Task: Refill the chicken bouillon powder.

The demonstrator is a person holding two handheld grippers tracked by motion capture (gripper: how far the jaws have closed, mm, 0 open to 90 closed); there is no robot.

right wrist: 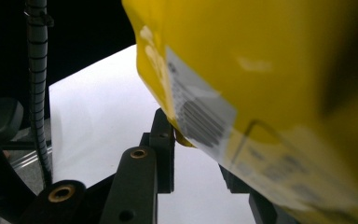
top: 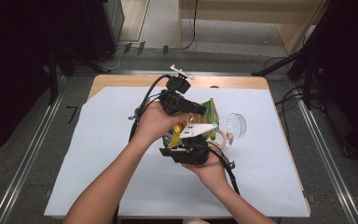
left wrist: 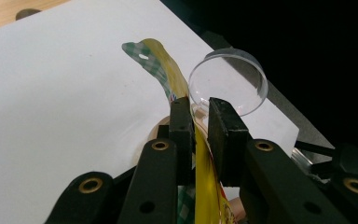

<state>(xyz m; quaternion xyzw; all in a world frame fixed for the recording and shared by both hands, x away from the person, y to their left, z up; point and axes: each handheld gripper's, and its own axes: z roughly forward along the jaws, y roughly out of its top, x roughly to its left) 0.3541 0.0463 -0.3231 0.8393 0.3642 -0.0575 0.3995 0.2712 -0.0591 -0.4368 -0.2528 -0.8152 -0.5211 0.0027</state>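
Both hand-held grippers clamp the crinkly yellow-green plastic snack bag (top: 200, 122) at frame centre: left hand-held gripper (left wrist: 199, 121) pinches its edge, right hand-held gripper (right wrist: 200, 154) below; its barcode faces the right gripper view.

Grey floor (top: 23, 140), wooden table (top: 121, 80) under white sheet (top: 98, 154).

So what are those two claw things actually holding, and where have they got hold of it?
Both hold one yellow snack bag above the table. The left gripper pinches its thin top edge; the right gripper clamps the lower edge near the barcode label.
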